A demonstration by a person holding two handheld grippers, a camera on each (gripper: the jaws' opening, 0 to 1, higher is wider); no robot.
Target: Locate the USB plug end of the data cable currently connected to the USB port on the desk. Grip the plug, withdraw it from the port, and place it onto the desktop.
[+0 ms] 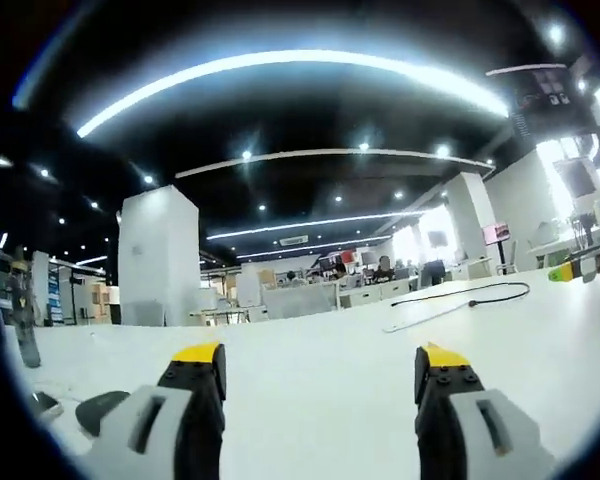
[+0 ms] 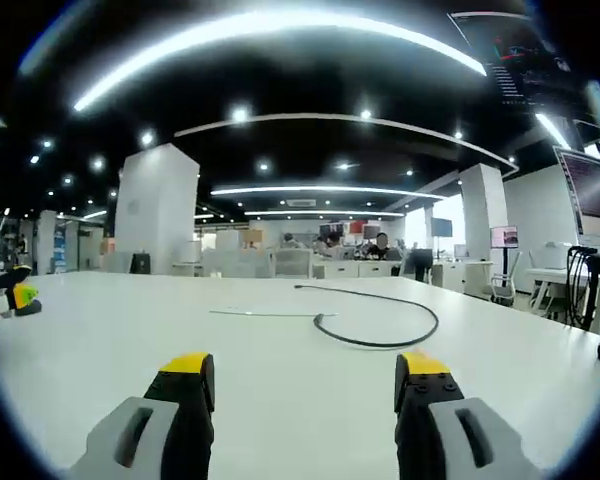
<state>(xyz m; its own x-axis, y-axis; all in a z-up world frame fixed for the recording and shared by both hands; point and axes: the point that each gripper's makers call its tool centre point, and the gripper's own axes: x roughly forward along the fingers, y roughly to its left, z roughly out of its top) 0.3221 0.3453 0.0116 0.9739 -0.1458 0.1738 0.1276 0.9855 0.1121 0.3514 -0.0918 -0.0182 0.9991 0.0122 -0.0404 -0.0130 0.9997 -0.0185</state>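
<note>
1. The step in hand appears to be the search: the data cable [image 2: 380, 322] lies as a dark loop toward the far middle of the white counter [image 2: 280, 390], well ahead of both tongs.
2. In the right gripper view, the cable curves from a loose end near the middle of the counter round to the far edge; neither the USB plug nor the port can be made out at this range.
3. To do it well, the person would likely follow the cable along its length to whichever end sits in a port, and only then bring the tongs in square to the plug.
4. In the left gripper view, the cable [image 1: 480, 292] lies near the far right edge.
5. The left tongs [image 1: 320, 372] stand wide apart, holding and touching nothing.
6. The right tongs [image 2: 305, 377] likewise gape wide, empty, above bare counter.
</note>
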